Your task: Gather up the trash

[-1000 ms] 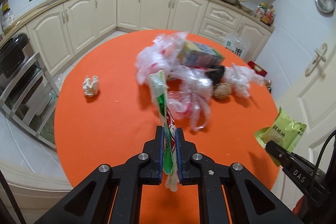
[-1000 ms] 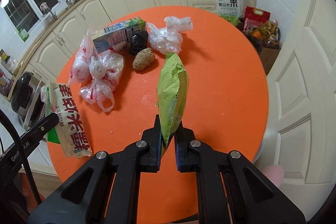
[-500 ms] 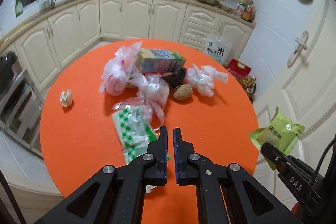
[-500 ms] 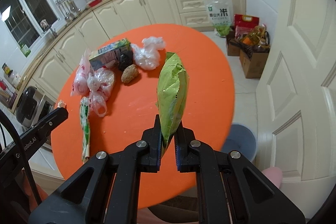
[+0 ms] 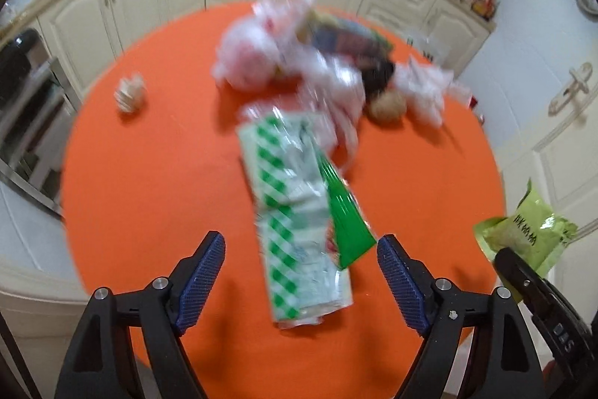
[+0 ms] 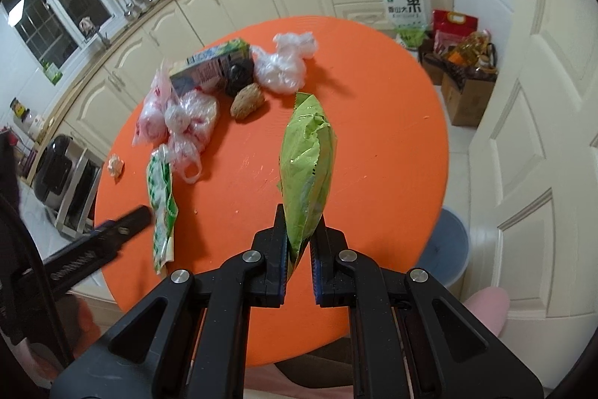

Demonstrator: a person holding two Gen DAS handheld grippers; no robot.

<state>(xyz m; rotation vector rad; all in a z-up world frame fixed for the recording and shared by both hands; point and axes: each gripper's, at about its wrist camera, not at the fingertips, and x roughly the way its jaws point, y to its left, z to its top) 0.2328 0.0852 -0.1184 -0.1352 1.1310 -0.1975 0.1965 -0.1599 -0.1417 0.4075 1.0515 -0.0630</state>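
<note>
Trash mostly remains on the worktop [image 6: 392, 144]: my right jaws [image 6: 301, 247] clench a green packet [image 6: 306, 167]; my left jaws [image 5: 301, 277] are opening, released over the checked wrapper [image 5: 295, 212] near the bag pile [image 5: 299, 62].

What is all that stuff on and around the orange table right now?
Table: one, orange, round, centre.
Checked wrapper: one, green and white, flat on the near side, between the left gripper's opening fingers.
Green snack bag: one, pinched in the right gripper.
Plastic bags: several, clear and white, far side.
Carton: one, lying behind the bags.
Brown lump: one, beside the carton.
Crumpled paper: one, whitish, alone on the left.
Bin: one, blue-grey, on the floor by the door.
Left gripper: black, blue pads.
Right gripper: black.
</note>
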